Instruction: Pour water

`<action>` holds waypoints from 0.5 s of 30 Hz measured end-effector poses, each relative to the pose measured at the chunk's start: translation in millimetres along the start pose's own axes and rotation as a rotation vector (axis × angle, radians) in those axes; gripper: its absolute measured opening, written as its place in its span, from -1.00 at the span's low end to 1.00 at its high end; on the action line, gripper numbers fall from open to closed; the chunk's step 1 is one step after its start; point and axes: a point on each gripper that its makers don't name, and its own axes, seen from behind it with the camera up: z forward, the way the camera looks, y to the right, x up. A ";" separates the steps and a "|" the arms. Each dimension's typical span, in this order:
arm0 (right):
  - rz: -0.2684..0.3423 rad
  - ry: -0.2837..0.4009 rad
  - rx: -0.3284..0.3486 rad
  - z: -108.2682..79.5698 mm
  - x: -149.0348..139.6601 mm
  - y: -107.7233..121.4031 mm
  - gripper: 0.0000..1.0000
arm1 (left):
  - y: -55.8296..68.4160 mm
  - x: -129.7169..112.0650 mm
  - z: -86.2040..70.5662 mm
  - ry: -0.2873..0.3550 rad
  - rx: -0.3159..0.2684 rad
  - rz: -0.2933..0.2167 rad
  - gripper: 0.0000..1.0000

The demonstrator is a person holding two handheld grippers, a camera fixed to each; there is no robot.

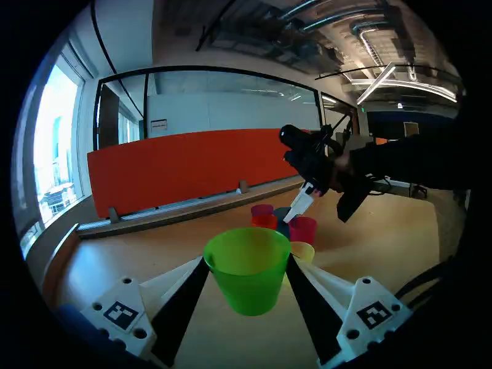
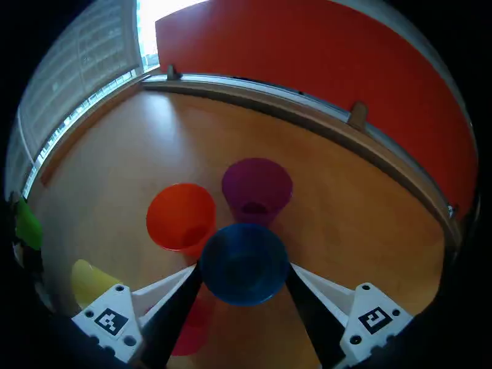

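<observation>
In the left gripper view my left gripper (image 1: 246,263) is shut on a green cup (image 1: 249,289), held upright above the wooden table (image 1: 387,240). Beyond it stand a yellow cup (image 1: 304,249), a magenta cup (image 1: 303,229), an orange cup (image 1: 265,220) and a purple cup (image 1: 262,210). A person's dark-sleeved arm holds my right gripper (image 1: 300,206) over that group. In the right gripper view, seen from above, my right gripper (image 2: 243,267) is shut on a blue cup (image 2: 243,263). The orange cup (image 2: 180,216) and purple cup (image 2: 256,187) stand just past it, and the yellow cup (image 2: 89,280) lies to the left.
A raised wooden ledge (image 2: 320,114) and an orange partition (image 2: 344,55) close off the table's far side. Windows (image 1: 52,160) run along the left. The magenta cup (image 2: 190,329) shows under the right gripper's left finger. Bare table (image 2: 141,141) stretches toward the ledge.
</observation>
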 end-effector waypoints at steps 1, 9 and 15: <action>-0.001 0.005 0.001 0.2 0.1 -0.3 0.89 | 0.1 0.0 0.1 0.000 0.000 0.001 0.75; -0.013 0.072 0.018 3.1 0.3 -3.1 0.86 | 0.5 -0.6 -0.2 -0.002 0.003 0.006 0.75; -0.013 0.134 0.023 5.4 2.2 -3.6 0.85 | -0.1 -0.3 -0.3 -0.002 0.004 0.007 0.75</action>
